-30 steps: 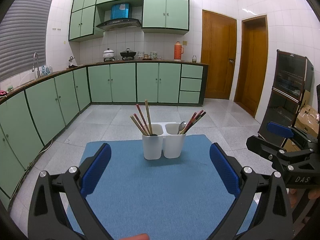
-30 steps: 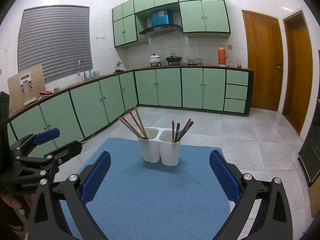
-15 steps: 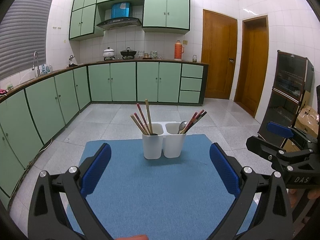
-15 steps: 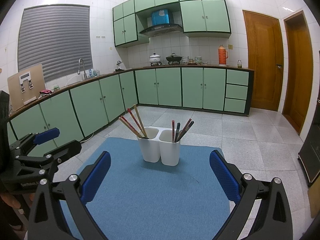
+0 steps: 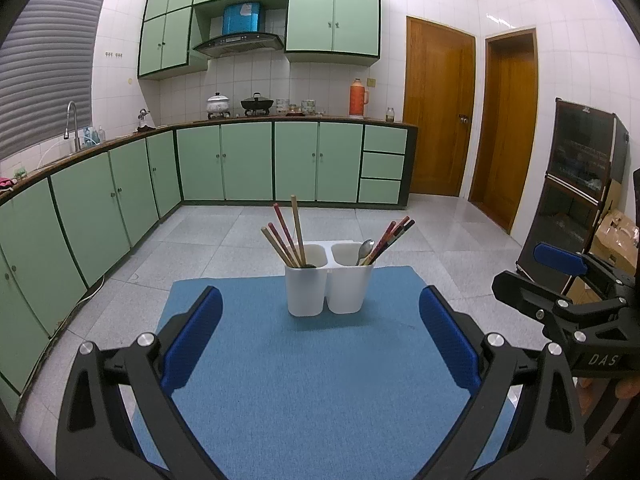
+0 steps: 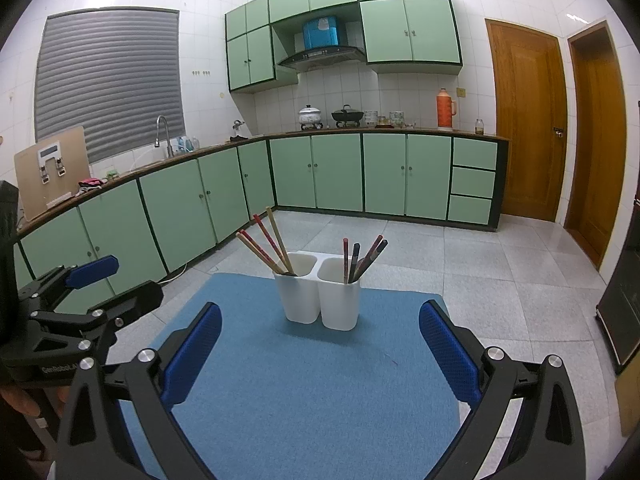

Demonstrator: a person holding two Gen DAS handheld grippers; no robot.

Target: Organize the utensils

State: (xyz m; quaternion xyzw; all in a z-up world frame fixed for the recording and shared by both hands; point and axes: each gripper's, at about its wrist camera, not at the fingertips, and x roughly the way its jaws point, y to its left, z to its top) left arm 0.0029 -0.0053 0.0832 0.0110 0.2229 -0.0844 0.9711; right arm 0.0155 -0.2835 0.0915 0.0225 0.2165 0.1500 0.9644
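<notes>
A white plastic twin-cup utensil holder (image 5: 329, 284) stands near the far edge of the blue felt mat (image 5: 320, 380), about midway between its far corners. Its left cup holds the light wooden and red chopsticks (image 5: 286, 236); the right cup holds a metal spoon (image 5: 365, 250) and the dark red chopsticks (image 5: 390, 236). Nothing loose lies on the mat, so the sorting looks finished, or nearly so. The left gripper (image 5: 320, 338) and the right gripper (image 6: 320, 340) both hover over the mat's near edge, well apart from the holder, jaws spread wide and empty.
</notes>
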